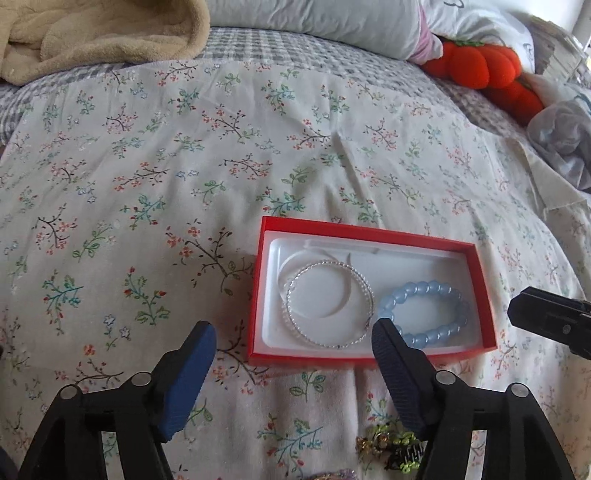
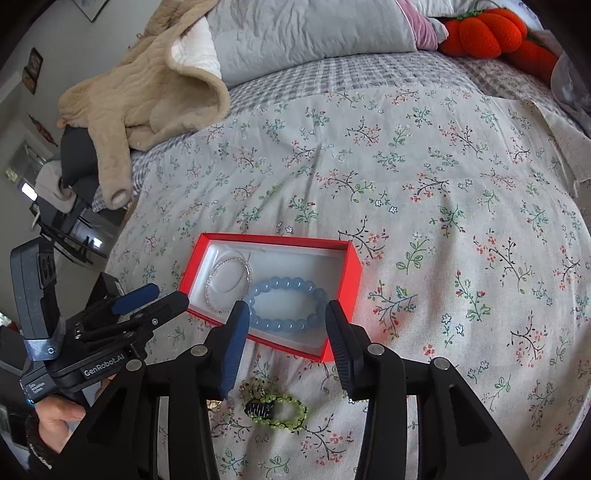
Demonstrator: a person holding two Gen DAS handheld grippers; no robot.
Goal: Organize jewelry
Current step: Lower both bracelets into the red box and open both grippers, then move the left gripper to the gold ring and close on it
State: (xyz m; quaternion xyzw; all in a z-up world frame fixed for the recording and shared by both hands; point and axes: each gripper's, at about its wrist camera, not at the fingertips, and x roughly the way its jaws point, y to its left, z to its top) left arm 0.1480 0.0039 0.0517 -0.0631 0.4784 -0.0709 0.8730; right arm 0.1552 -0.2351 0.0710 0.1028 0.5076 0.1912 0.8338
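Red box lies open on floral bedspread. Inside: silver bangle on left, blue bead bracelet on right, touching each other. Green bead bracelet with black clip lies on bedspread near box, in front. Left gripper spread wide, holds nothing. Right gripper spread, empty, hovers above near edge of box. Orange plush far right.
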